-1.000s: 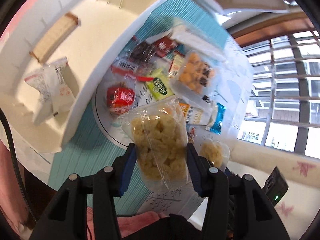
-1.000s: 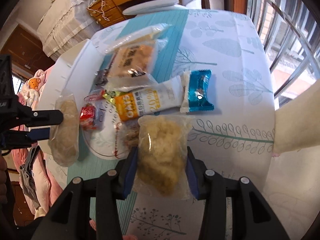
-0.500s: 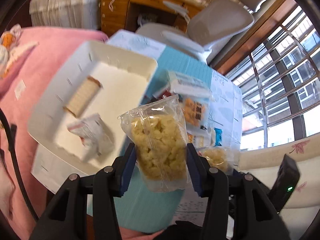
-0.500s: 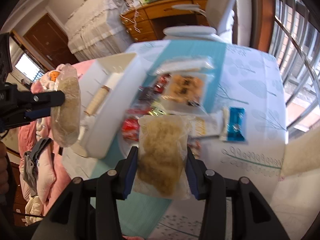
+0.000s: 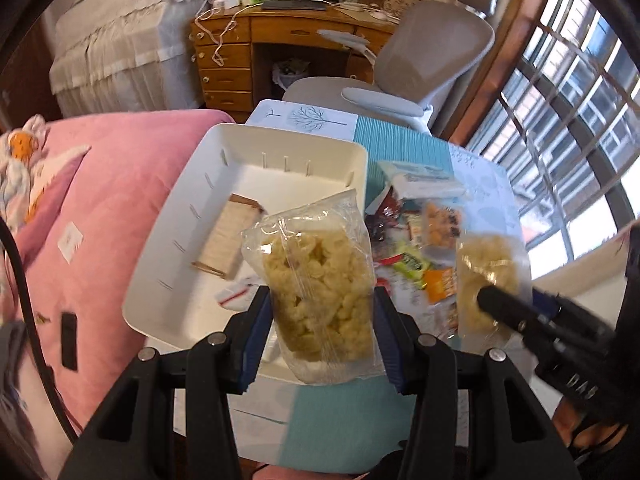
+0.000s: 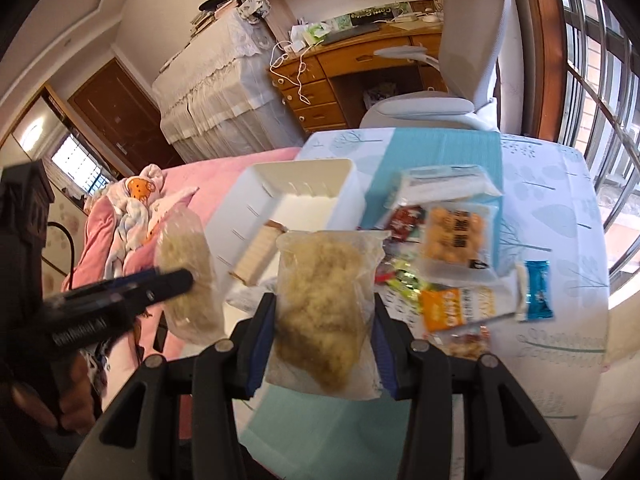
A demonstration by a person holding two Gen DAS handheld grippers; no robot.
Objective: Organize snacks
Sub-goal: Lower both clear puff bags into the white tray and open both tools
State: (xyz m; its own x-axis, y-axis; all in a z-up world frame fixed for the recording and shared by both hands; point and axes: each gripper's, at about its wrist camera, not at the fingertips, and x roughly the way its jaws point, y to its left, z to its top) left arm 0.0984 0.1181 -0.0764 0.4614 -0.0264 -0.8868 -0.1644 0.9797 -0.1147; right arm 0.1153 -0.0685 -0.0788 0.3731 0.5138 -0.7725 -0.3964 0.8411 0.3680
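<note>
Left wrist: left gripper (image 5: 320, 336) is clamped on a clear bag of pale puffed snack (image 5: 316, 292), blue pads pressing both sides, bag upright between the fingers. A second ago the camera looked almost straight down at the snack pile and the white tray; now it is higher and tilted up, so the desk (image 5: 256, 44), grey office chair (image 5: 416, 64) and window show at 12 to 2 o'clock. White tray (image 5: 168, 280) now sits at 10 o'clock behind the bag, on the teal-and-white tablecloth (image 5: 400, 140). It holds a cracker sleeve (image 5: 228, 240) and a white sachet (image 5: 236, 294). Snack pile (image 5: 416, 248) is at 2 o'clock of the bag. Right gripper (image 5: 516, 312) has entered at 3 o'clock carrying a second puffed snack bag (image 5: 490, 268). Grip is unchanged.

Right wrist: right gripper (image 6: 324, 320) is closed on its own bag, the second puffed snack bag (image 6: 326, 308), pads on both sides. A second ago the bag hung low over the tablecloth near the pile; now the view is raised, with the room visible across the top. White tray (image 6: 304, 176) is at 11 o'clock, cracker sleeve (image 6: 256, 258) inside. Left gripper (image 6: 168, 280) sits at 9 o'clock holding the clear bag of pale puffed snack (image 6: 188, 272). An orange snack pack (image 6: 456, 240), an orange-and-white packet (image 6: 460, 308) and a blue wrapper (image 6: 538, 292) lie at 2 to 3 o'clock on the tablecloth (image 6: 560, 216).
</note>
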